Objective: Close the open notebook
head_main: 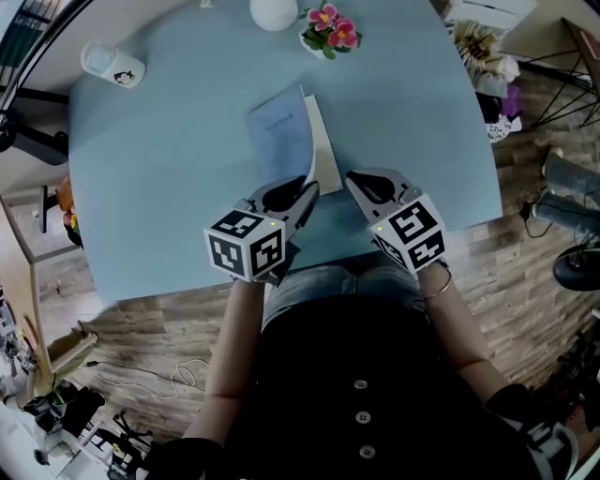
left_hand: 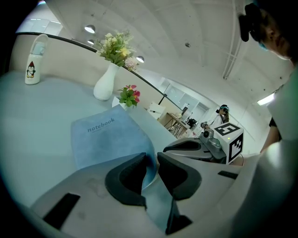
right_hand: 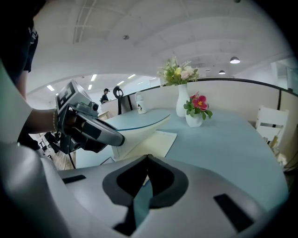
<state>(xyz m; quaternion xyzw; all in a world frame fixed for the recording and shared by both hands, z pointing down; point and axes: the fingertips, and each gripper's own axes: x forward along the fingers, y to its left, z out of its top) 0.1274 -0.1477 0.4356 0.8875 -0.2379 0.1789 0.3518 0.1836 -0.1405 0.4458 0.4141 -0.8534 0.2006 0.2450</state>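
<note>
The notebook lies on the light blue table [head_main: 169, 178] straight ahead of me. Its blue cover [head_main: 281, 131], printed "notebook" [left_hand: 109, 137], is raised off the cream pages [head_main: 325, 155] along its near edge. My left gripper [head_main: 309, 192] is shut on that near corner; the cover runs between the jaws [left_hand: 151, 158]. In the right gripper view the cover [right_hand: 139, 124] arches over the open page [right_hand: 158, 139], held by the left gripper [right_hand: 93, 130]. My right gripper [head_main: 352, 180] hovers just right of the notebook's near corner, shut [right_hand: 147, 158] with nothing in it.
A white vase [head_main: 274, 11] and a small pot of pink flowers [head_main: 330, 33] stand at the table's far side. A white penguin bottle [head_main: 112, 66] lies at the far left. The table's near edge runs just under both grippers.
</note>
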